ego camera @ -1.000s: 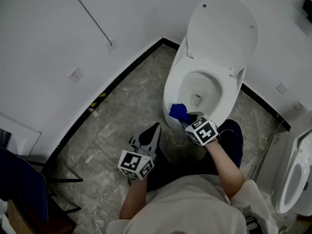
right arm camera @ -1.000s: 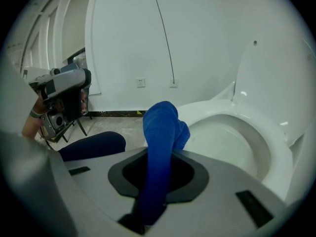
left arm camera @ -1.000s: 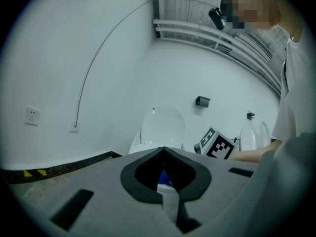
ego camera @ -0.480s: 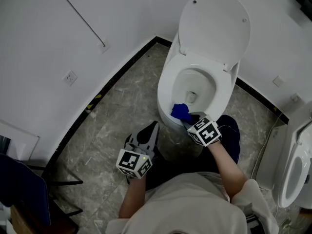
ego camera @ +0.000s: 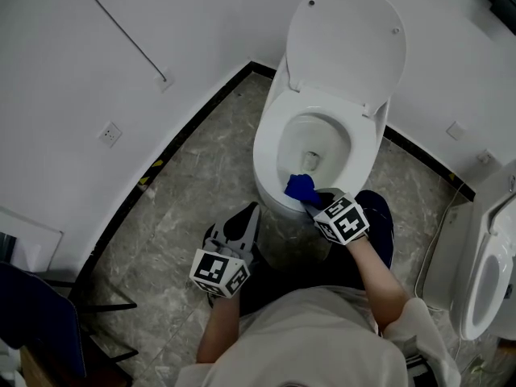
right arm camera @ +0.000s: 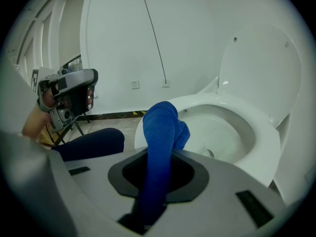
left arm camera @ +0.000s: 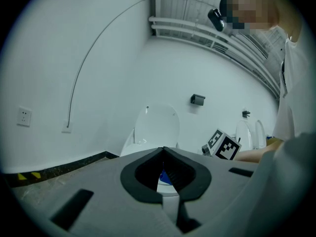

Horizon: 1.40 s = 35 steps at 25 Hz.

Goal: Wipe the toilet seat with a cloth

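Observation:
A white toilet stands against the wall with its lid [ego camera: 347,35] raised and its seat [ego camera: 276,139] down around the bowl. My right gripper [ego camera: 316,197] is shut on a blue cloth [ego camera: 299,187], which rests on the seat's front rim. In the right gripper view the blue cloth [right arm camera: 162,132] rises from between the jaws toward the seat [right arm camera: 264,135]. My left gripper [ego camera: 247,222] hangs shut and holds nothing, over the floor left of the toilet. In the left gripper view the jaw tips [left arm camera: 163,150] meet, with the toilet beyond them.
Grey marble floor tiles [ego camera: 189,184] run to a black skirting along the white wall. A second toilet [ego camera: 488,272] stands at the right edge. A wall socket [ego camera: 106,133] and a thin pipe [ego camera: 121,31] sit on the left wall. A dark chair [ego camera: 40,321] is at lower left.
The right gripper and the cloth have shifted slightly along the seat's front rim toward the bowl. The head view has drifted, so the toilet sits further left. The left gripper has barely moved.

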Each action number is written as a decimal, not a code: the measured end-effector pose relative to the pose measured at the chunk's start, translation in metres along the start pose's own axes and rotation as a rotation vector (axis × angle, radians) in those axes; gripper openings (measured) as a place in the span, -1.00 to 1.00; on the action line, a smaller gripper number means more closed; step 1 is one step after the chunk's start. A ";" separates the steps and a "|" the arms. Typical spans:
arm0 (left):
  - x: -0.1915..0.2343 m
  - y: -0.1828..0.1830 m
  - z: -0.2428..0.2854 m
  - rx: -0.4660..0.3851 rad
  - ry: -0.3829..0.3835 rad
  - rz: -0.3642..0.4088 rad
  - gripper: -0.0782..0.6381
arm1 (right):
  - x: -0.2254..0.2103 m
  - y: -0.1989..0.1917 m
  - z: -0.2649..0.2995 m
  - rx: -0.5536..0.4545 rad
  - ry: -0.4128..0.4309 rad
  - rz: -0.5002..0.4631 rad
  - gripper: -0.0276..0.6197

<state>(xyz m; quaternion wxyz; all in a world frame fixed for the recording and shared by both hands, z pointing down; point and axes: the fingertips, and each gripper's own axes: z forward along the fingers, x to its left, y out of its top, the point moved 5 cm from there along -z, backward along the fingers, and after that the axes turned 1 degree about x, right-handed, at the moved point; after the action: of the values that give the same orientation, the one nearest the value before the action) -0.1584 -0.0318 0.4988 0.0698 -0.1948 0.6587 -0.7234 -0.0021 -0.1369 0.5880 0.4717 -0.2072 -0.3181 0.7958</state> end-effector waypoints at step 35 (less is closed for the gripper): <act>-0.004 0.001 0.005 -0.001 -0.008 0.009 -0.76 | -0.071 -0.033 -0.032 -0.063 -0.137 0.118 -0.70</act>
<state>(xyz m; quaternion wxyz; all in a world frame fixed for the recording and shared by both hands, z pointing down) -0.1530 -0.0351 0.4973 0.0755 -0.1948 0.6596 -0.7220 0.0720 -0.1779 0.5901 0.3946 -0.1853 -0.3618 0.8241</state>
